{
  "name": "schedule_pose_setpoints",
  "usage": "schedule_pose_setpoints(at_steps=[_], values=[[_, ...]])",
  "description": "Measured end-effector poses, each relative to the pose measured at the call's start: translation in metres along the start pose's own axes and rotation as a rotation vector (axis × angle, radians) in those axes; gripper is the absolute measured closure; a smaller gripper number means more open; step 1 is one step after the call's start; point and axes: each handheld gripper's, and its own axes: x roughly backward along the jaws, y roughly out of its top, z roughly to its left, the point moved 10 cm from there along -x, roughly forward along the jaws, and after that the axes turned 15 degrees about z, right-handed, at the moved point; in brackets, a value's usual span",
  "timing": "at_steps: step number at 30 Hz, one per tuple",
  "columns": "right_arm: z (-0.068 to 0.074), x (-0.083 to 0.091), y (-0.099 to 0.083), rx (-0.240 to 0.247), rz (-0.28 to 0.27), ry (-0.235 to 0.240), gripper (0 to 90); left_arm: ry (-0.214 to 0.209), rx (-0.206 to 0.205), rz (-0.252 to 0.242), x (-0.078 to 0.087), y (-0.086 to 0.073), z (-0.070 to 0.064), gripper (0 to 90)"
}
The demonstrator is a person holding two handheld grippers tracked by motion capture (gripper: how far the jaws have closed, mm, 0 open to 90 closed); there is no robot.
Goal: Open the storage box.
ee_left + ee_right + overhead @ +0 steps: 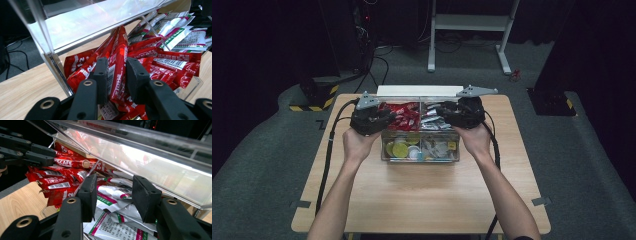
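The left gripper [117, 75] has its fingers clamped on a red sachet [119, 62] in the clear box's [384, 150] far-left compartment, its long axis running away between them. The right gripper [117, 195], fingers apart, hovers over the white sachets [112, 192].

Red coffee stick sachet [117, 67] stands upright among the red pile, in the clear organiser box's [419, 150] back-left compartment.

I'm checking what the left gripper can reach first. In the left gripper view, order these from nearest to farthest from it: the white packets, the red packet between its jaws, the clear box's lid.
1. Red packet, between the left gripper's jaws.
2. Clear lid, above and behind.
3. White packets, far right compartment.
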Motion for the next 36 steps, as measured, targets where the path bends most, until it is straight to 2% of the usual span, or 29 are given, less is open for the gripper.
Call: schedule_pose_setpoints(at_steps=[3,8,16,22,27,34,36], values=[[0.0,0.0,0.001,0.006,0.018,-0.007,55.5,0.015,-0.014,0.002,-0.001,0.0,-0.001,73.1],[0.0,-0.001,0.001,-0.003,0.009,0.001,55.4,0.011,-0.02,0.017,-0.002,-0.001,-0.001,77.5],[0.0,0.0,0.001,-0.007,0.012,0.016,55.6,0.002,-0.033,0.012,-0.002,-0.001,-0.003,82.1],[-0.001,0.0,0.001,-0.012,0.018,0.022,55.7,-0.036,-0.022,0.011,0.004,-0.002,-0.001,84.5],[-0.001,-0.001,0.001,-0.011,0.011,0.023,55.6,-0.049,-0.018,0.018,0.007,-0.003,-0.001,84.9],[-0.001,-0.001,0.001,-0.011,0.006,0.025,55.7,-0.085,-0.009,-0.002,0.015,-0.007,-0.002,85.8],[-0.001,-0.001,0.001,-0.015,0.006,0.017,55.3,-0.086,-0.024,0.01,0.019,-0.009,-0.003,86.2]])
